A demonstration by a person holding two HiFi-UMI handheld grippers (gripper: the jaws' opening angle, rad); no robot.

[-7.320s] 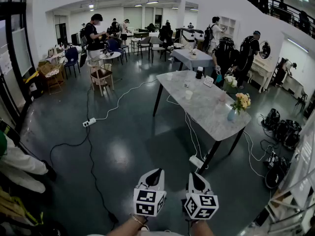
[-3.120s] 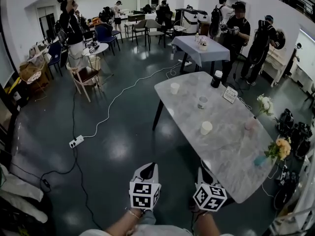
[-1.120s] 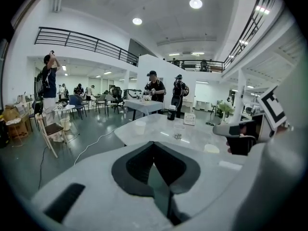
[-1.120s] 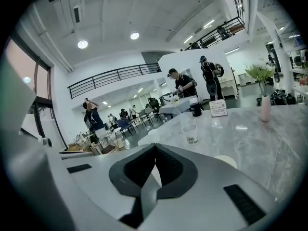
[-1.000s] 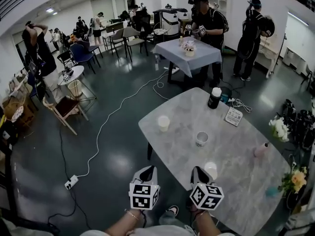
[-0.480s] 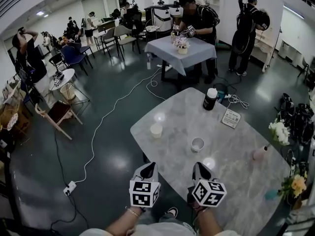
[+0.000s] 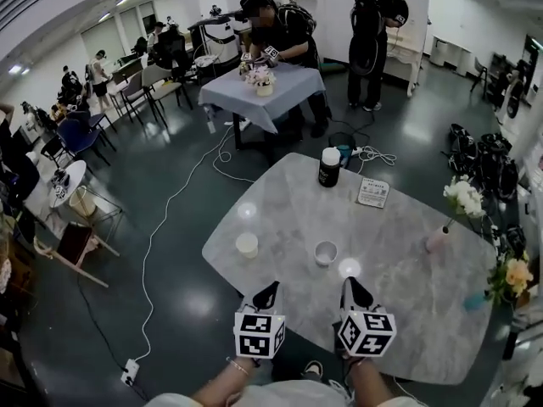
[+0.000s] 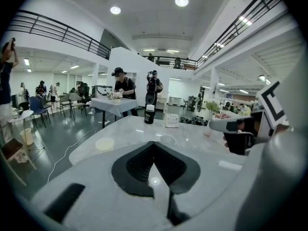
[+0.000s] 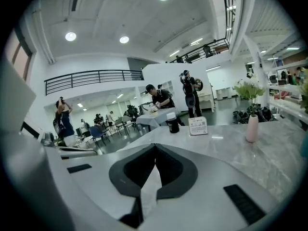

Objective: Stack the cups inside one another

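Observation:
Three cups stand apart on the grey marble table (image 7: 280, 193): a cream cup (image 7: 247, 244) at the left, a pale cup (image 7: 326, 253) in the middle, and a white cup (image 7: 349, 267) just beyond my right gripper's tip. My left gripper (image 7: 270, 291) and right gripper (image 7: 349, 283) hover side by side over the table's near edge, both shut and empty. In the left gripper view the cream cup (image 8: 105, 143) and the middle cup's rim (image 8: 168, 139) lie ahead of the closed jaws. No cup shows in the right gripper view.
A black bottle with a white cap (image 7: 329, 167) and a small card (image 7: 372, 192) stand at the table's far side. A pink vase (image 7: 438, 238), white flowers (image 7: 464, 197) and yellow flowers (image 7: 512, 275) are at its right. People, chairs and a cable fill the floor beyond.
The table has come much nearer and now sits right in front. Both grippers have moved from beside the table's edge to over it, still shut.

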